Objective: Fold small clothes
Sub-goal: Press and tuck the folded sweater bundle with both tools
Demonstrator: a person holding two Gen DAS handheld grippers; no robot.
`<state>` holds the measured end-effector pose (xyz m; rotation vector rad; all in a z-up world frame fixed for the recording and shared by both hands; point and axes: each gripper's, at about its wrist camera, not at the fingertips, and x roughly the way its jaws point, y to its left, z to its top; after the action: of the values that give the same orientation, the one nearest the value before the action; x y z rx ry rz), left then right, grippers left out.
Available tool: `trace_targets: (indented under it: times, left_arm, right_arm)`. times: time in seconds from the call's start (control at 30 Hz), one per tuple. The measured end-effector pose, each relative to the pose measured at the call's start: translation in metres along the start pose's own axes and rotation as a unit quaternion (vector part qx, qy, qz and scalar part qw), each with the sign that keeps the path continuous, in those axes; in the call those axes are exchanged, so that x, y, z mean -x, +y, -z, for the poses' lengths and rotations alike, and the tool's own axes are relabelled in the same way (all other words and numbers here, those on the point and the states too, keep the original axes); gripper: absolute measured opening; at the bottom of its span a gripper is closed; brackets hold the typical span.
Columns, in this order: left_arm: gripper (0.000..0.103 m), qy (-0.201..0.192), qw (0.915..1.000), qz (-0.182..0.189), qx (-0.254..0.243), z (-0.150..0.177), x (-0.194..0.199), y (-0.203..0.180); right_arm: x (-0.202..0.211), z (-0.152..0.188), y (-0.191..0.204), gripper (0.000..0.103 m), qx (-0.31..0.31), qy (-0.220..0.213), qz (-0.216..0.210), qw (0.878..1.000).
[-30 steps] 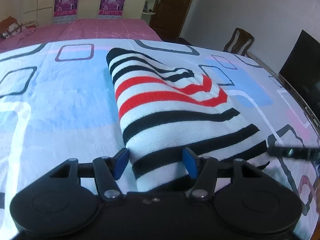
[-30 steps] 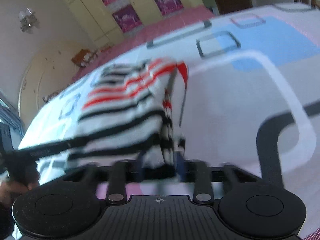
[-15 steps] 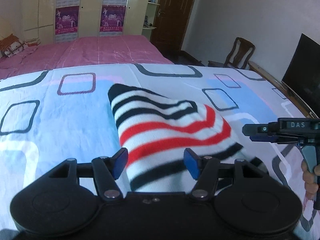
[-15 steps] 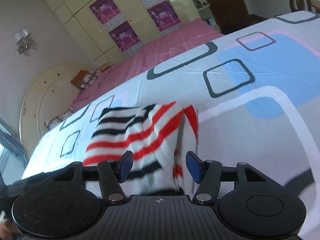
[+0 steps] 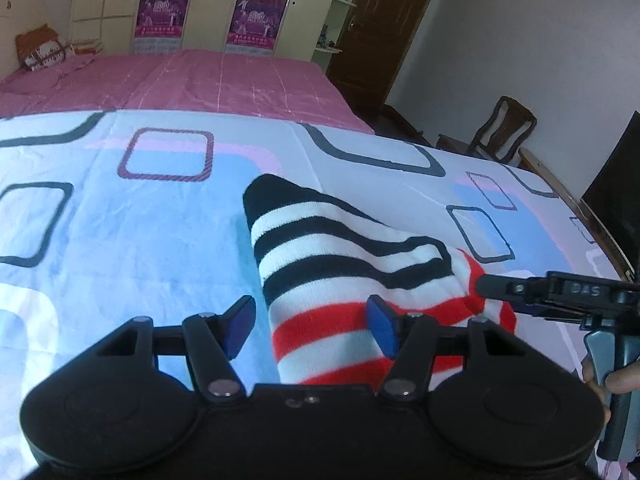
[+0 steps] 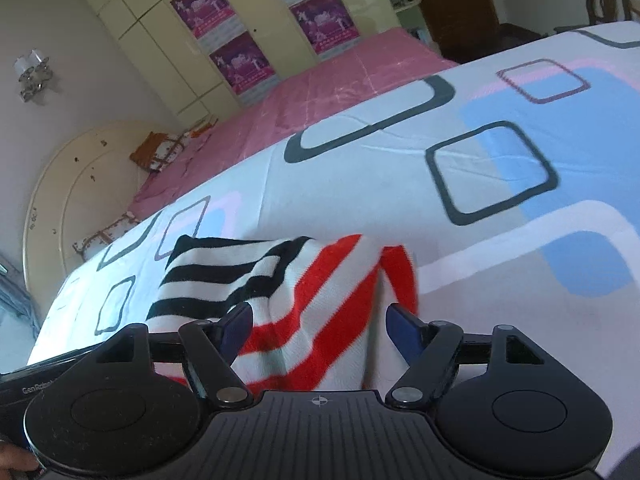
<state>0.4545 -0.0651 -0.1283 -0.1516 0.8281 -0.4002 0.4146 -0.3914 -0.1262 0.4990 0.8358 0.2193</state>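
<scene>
The striped garment (image 5: 344, 264) is seen folded on the patterned bedsheet (image 5: 120, 240), near both the left gripper (image 5: 310, 326) and right gripper (image 6: 318, 330), whose jaws are spread wide.

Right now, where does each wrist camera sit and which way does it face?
Left wrist: behind the open left gripper, looking across the bed toward the wardrobe; the striped sweater lies ahead; the right gripper and the person's hand enter from the right.
Right wrist: behind the open right gripper, tilted, facing the sweater's red-striped end.
Shared: sweater, patterned bedsheet, wardrobe.
</scene>
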Motion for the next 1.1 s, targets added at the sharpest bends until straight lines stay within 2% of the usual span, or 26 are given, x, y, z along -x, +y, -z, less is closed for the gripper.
trace_targets:
  times: [0.03,0.07,0.13,0.17,0.23,0.33,0.4,0.47,0.53,0.6,0.67,0.7,0.77,0.93,1.1]
  left_arm:
    - [0.058,0.002,1.0000,0.002,0.002,-0.001,-0.005,0.001]
    - [0.057,0.005,1.0000,0.004,0.004,-0.001,-0.009,0.001]
    - [0.056,0.012,0.9998,0.010,0.011,0.000,-0.017,0.003]
    - [0.054,0.012,0.9998,0.012,0.013,0.002,-0.019,0.002]
    - [0.048,0.006,0.9998,0.016,0.008,0.004,-0.019,-0.002]
    - [0.045,-0.009,0.9997,0.021,-0.009,0.008,-0.011,-0.014]
    - [0.045,-0.016,0.9994,0.024,-0.018,0.011,-0.009,-0.022]
    - [0.045,-0.013,0.9992,0.003,-0.038,0.014,-0.018,-0.030]
    - [0.047,-0.014,0.9987,-0.016,-0.047,0.018,-0.023,-0.032]
    - [0.048,-0.021,0.9981,-0.020,-0.054,0.021,-0.022,-0.031]
    - [0.051,-0.025,0.9976,-0.025,-0.059,0.022,-0.021,-0.031]
    - [0.053,-0.023,0.9979,-0.024,-0.056,0.022,-0.020,-0.031]
    - [0.056,-0.022,0.9985,-0.024,-0.044,0.019,-0.015,-0.029]
    - [0.058,-0.048,0.9967,-0.032,-0.058,0.017,0.009,-0.030]
    - [0.058,-0.060,0.9945,-0.025,-0.082,0.022,0.027,-0.043]
  right_arm:
    - [-0.004,0.000,-0.002,0.045,-0.006,0.004,-0.002,1.000]
    - [-0.008,0.000,-0.004,0.036,-0.013,0.007,-0.002,1.000]
    - [-0.012,0.001,-0.007,0.031,-0.016,0.009,0.002,1.000]
    - [-0.012,0.002,-0.008,0.020,-0.013,0.007,0.001,1.000]
    - [-0.004,0.005,-0.005,0.010,0.006,-0.004,0.001,1.000]
    - [0.017,0.014,0.002,0.009,0.039,-0.032,0.009,0.999]
    - [0.021,0.022,-0.004,0.009,0.053,-0.032,0.031,0.998]
    - [0.010,0.027,-0.015,0.009,0.054,-0.018,0.066,0.996]
    - [0.005,0.026,-0.016,0.009,0.050,-0.026,0.063,0.996]
    - [0.005,0.024,-0.007,0.009,0.072,-0.042,0.074,0.994]
    - [0.002,0.024,-0.003,0.009,0.088,-0.039,0.081,0.992]
    - [-0.003,0.024,-0.004,0.010,0.092,-0.023,0.082,0.992]
    - [0.001,0.024,-0.008,0.012,0.089,-0.025,0.082,0.992]
    - [0.032,0.015,-0.006,0.016,0.066,-0.072,0.072,0.993]
    - [0.036,0.019,0.021,0.016,0.108,-0.071,0.051,0.990]
